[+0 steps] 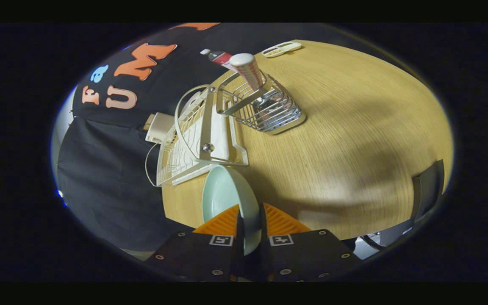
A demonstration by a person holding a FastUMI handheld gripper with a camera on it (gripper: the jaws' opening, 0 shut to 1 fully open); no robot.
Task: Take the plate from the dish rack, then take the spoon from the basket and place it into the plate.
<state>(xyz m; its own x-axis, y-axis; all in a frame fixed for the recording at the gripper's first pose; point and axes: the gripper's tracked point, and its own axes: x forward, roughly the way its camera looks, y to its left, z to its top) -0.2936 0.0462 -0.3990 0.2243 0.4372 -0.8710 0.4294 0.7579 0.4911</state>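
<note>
Gripper (250, 220): pinched on the rim of the plate (227, 197), lower centre.
Spoon (250, 72): stood in the basket (265, 108), upper centre.

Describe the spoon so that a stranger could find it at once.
On the wooden table, beyond the white dish rack, stands a wire basket. The spoon leans in it, its thick red-and-white patterned handle sticking up above the rim.

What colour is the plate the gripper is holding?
Pale mint-green round plate, clamped between the gripper fingers; clearest in the gripper view.

Gripper (250, 220) fingers (223, 222) clamped on plate (227, 192)
</note>
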